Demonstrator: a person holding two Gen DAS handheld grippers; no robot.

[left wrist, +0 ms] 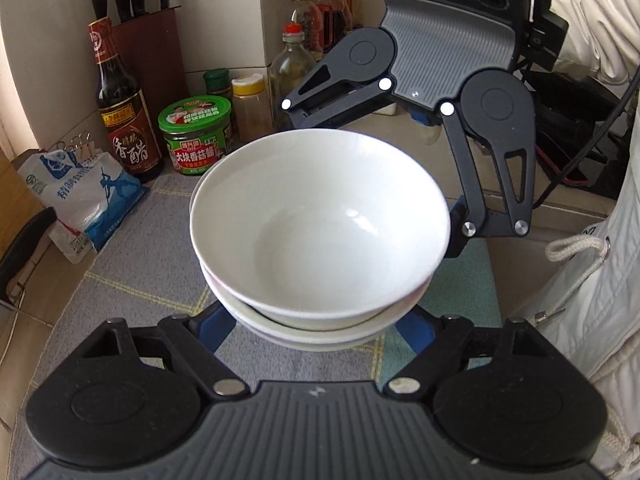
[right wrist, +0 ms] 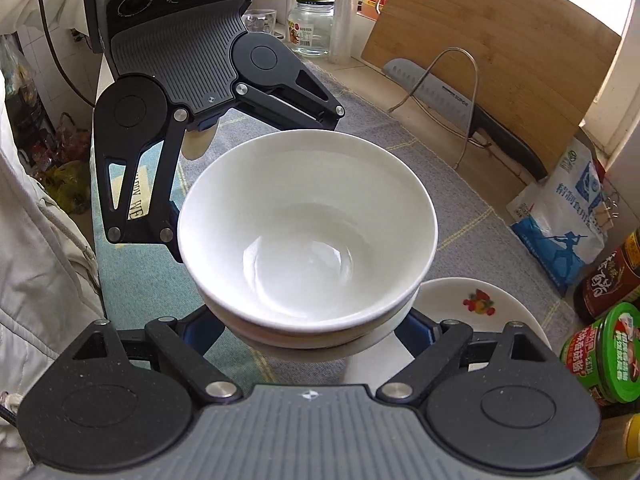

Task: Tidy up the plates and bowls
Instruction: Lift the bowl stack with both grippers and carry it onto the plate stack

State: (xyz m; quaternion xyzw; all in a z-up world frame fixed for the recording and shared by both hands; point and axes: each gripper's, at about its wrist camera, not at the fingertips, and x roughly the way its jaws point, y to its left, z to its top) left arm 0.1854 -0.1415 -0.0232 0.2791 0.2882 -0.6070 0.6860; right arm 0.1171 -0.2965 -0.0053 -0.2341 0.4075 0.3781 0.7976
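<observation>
A stack of white bowls (left wrist: pixel 320 224) fills the middle of both views (right wrist: pixel 308 232), above a grey checked cloth (left wrist: pixel 132 280). My left gripper (left wrist: pixel 320 320) has its blue fingers spread wide on either side of the stack's lower bowls and grips them from the near side. My right gripper (right wrist: pixel 308 332) does the same from the opposite side. Each gripper shows in the other's view, behind the stack. A white plate with a fruit print (right wrist: pixel 480 304) lies on the cloth to the right of the stack in the right wrist view.
Sauce bottles (left wrist: pixel 120 96), a green-lidded jar (left wrist: pixel 196 132), spice jars, a knife block (left wrist: pixel 148 44) and a salt bag (left wrist: pixel 88 192) line one side. A cutting board (right wrist: pixel 492 52), a cleaver (right wrist: pixel 460 104) on a wire rack and a glass jar (right wrist: pixel 312 24) stand on the other.
</observation>
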